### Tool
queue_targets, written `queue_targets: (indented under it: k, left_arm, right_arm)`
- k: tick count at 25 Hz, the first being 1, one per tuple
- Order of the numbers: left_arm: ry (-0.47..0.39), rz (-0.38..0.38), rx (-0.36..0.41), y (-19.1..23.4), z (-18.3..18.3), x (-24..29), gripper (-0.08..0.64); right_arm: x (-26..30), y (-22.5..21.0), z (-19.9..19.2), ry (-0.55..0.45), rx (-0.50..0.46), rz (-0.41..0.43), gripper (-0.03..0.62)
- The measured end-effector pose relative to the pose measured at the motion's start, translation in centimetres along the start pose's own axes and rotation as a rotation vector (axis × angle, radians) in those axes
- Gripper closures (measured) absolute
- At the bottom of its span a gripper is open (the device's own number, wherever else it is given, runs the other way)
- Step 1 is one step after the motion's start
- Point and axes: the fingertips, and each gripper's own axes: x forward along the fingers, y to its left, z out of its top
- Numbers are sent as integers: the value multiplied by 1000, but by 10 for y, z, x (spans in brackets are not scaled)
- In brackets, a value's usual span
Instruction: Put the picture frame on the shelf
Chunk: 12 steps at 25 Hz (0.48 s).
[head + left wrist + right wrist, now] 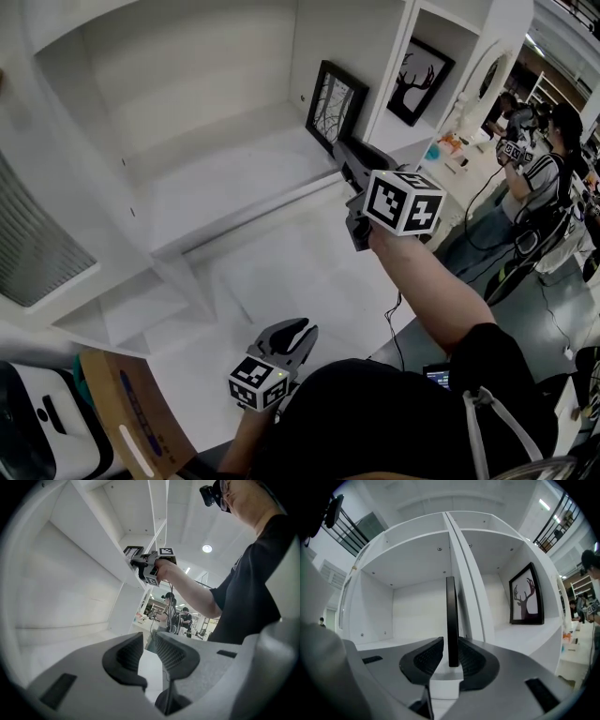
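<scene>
The left claw hangs low, a little open, with nothing in it. The black picture frame stands up on the white shelf. The right claw sits loosely around it, not squeezing.

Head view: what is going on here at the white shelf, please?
A person is setting a black picture frame into a compartment of the white shelf. The frame stands on the compartment floor near its right wall, and its edge sits between the jaws of the right gripper. Whether the pads press on it, I cannot tell. The left gripper is held low in front of the person, jaws apart and empty. A deer picture stands in the next compartment to the right.
</scene>
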Motion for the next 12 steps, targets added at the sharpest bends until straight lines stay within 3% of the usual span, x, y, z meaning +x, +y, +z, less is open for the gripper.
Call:
queue_targets:
  k: [6,9,12]
  left_arm:
    - [5,6,-11,0,-3,-3,472]
    - [6,16,-20,3,-5,-5,472]
    - [13,19,-25,4,-7,-4,472]
  right_arm:
    - [-17,-4,-5,-25,-2,23,476]
    - [-35,-6,-2,-62,-53,33,476]
    - [-41,4,0,-61,-118,100,476]
